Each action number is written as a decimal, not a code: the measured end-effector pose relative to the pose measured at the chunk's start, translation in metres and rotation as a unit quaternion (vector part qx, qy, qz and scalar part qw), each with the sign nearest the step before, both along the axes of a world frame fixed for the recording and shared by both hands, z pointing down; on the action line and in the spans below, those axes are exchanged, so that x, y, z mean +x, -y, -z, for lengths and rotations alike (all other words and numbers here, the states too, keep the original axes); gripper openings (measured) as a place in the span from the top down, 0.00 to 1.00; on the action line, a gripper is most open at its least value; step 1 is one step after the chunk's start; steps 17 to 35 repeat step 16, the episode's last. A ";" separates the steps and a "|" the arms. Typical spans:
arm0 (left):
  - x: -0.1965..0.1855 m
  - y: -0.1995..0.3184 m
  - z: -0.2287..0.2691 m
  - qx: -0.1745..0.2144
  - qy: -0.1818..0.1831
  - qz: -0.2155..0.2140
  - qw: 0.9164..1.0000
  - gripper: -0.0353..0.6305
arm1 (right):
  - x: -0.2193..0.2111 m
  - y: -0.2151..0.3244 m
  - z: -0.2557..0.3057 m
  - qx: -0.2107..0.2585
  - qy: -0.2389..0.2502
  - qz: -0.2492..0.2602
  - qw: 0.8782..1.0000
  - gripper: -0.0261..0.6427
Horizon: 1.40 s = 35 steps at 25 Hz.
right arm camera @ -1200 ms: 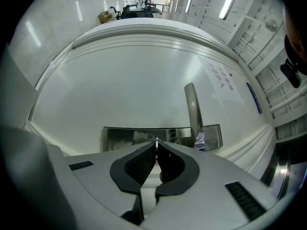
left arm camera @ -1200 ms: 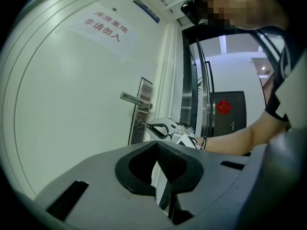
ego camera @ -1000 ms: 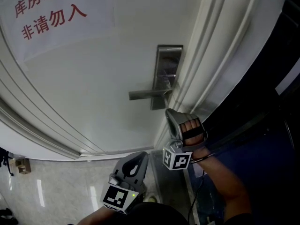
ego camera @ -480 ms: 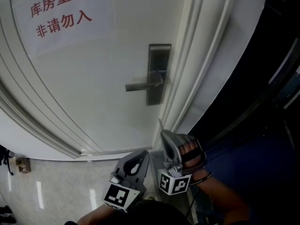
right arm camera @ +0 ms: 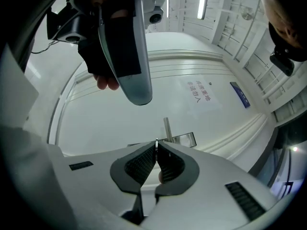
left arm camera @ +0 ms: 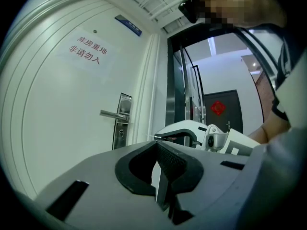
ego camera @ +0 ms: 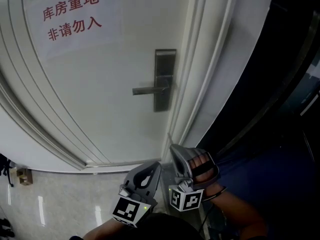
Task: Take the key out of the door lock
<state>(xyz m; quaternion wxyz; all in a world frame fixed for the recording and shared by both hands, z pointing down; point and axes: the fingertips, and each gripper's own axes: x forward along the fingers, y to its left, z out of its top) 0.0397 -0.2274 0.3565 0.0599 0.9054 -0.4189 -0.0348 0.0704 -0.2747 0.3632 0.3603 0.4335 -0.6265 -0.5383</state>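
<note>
Door (ego camera: pixel 100 104) w/ red-lettered notice (ego camera: pixel 72 19); frame (ego camera: pixel 210 69) at its right. Lock plate (ego camera: pixel 164 79) & lever handle (ego camera: pixel 147 90) now stand well apart from R gripper (ego camera: pixel 173 149), which was at the plate a sec ago and has drawn back low. Its jaws pinch a thin metal sliver, prob. the key (right arm camera: pixel 156 141), so extraction looks done. L gripper (ego camera: pixel 156 165): jaws together, empty, just beside. Free room over floor (ego camera: pixel 60 204); frame edge near R side.

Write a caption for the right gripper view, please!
The right gripper, jaws shut on the thin key, faces the white door and its lever handle.
</note>
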 end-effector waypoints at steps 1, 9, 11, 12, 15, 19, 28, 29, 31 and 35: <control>0.000 -0.002 0.000 0.001 0.000 0.000 1.000 0.94 | 0.000 -0.001 0.000 0.000 -0.001 0.001 1.000 0.93; -0.001 -0.009 0.001 0.003 0.004 -0.001 1.000 0.94 | -0.003 -0.004 -0.003 -0.008 -0.004 0.004 1.000 0.93; -0.002 -0.008 0.001 0.003 0.004 0.000 1.000 0.94 | -0.005 -0.003 -0.003 -0.008 -0.004 0.005 1.000 0.93; -0.003 -0.008 0.000 0.003 0.004 0.001 1.000 0.94 | -0.006 -0.002 -0.003 -0.008 -0.004 0.005 1.000 0.93; -0.004 -0.007 0.000 0.003 0.004 0.002 1.000 0.94 | -0.007 -0.001 -0.003 -0.008 -0.004 0.006 1.000 0.93; -0.005 -0.007 -0.001 0.003 0.004 0.002 1.000 0.94 | -0.007 0.000 -0.003 -0.009 -0.004 0.007 1.000 0.93; -0.005 -0.007 -0.001 0.003 0.004 0.002 1.000 0.94 | -0.007 0.000 -0.003 -0.009 -0.004 0.007 1.000 0.93; -0.005 -0.007 -0.001 0.003 0.004 0.002 1.000 0.94 | -0.007 0.000 -0.003 -0.009 -0.004 0.007 1.000 0.93; -0.005 -0.007 -0.001 0.003 0.004 0.002 1.000 0.94 | -0.007 0.000 -0.003 -0.009 -0.004 0.007 1.000 0.93; -0.005 -0.007 -0.001 0.003 0.004 0.002 1.000 0.94 | -0.007 0.000 -0.003 -0.009 -0.004 0.007 1.000 0.93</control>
